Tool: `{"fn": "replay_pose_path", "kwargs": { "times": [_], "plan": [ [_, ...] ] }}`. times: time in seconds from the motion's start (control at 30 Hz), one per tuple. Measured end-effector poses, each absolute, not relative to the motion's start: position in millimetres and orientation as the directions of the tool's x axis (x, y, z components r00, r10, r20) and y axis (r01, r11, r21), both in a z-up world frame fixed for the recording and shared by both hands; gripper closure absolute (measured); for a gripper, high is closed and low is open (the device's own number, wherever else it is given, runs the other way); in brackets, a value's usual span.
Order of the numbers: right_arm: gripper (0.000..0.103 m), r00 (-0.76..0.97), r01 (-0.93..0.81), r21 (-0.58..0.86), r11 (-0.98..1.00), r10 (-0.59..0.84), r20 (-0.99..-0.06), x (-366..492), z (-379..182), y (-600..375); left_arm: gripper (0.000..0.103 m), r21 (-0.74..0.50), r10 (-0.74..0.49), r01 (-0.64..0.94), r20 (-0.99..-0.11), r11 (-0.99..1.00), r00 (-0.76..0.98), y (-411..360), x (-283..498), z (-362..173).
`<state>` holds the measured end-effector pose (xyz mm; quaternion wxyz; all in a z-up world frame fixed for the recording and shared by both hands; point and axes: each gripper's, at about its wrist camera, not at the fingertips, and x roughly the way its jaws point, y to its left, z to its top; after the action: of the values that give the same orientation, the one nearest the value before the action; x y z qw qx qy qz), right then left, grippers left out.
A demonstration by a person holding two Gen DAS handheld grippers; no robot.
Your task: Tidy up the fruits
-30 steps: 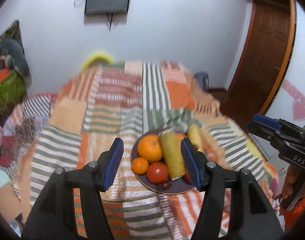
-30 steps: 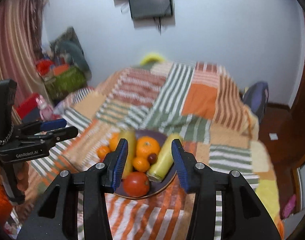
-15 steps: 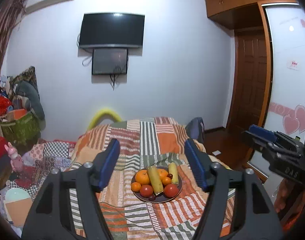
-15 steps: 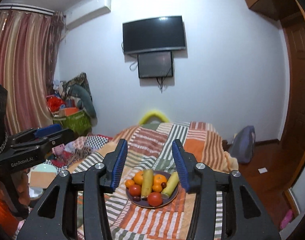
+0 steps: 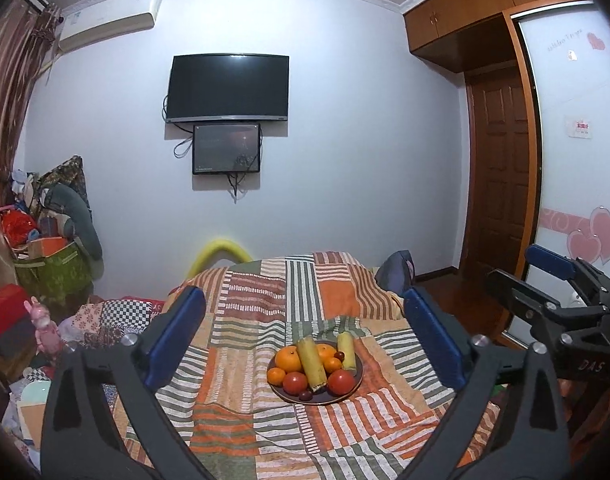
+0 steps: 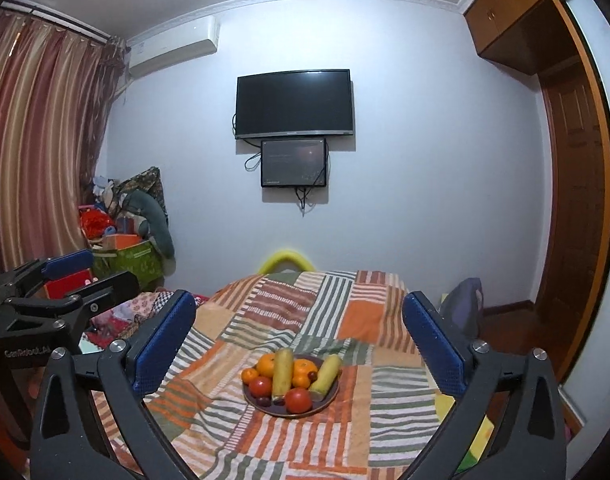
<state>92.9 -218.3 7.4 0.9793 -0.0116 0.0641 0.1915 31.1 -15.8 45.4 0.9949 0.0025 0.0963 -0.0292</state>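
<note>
A dark plate (image 5: 355, 387) of fruit sits on the striped bedspread (image 5: 265, 320). It holds oranges (image 5: 289, 359), two red tomatoes (image 5: 295, 382), two yellow-green cylinders (image 5: 312, 364) and small dark grapes (image 5: 303, 395). The plate (image 6: 332, 397) also shows in the right wrist view. My left gripper (image 5: 305, 340) is open and empty, well back from and above the plate. My right gripper (image 6: 299, 340) is open and empty, also held back. Each gripper shows at the edge of the other's view: the right one (image 5: 553, 288) and the left one (image 6: 77, 280).
A television (image 5: 228, 87) and a smaller screen hang on the far wall. Piled bags and clothes (image 5: 53, 240) stand left of the bed. A wooden door (image 5: 499, 184) and wardrobe are at the right. Curtains (image 6: 37, 140) hang at the left.
Both grippers have pulled back and up from just over the plate, so the fruit now looks small and far. Both jaws have opened wider.
</note>
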Motion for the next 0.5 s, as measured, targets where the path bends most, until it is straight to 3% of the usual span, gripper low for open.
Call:
{"fn": "replay_pose_path", "kwargs": {
  "times": [0.5],
  "plan": [
    [0.0, 0.921, -0.369, 0.02, 0.929, 0.369, -0.129, 79.9, 0.2, -226.4, 0.0, -0.008, -0.062, 0.062, -0.19, 0.998, 0.98, -13.9, 28.9, 42.9]
  ]
}}
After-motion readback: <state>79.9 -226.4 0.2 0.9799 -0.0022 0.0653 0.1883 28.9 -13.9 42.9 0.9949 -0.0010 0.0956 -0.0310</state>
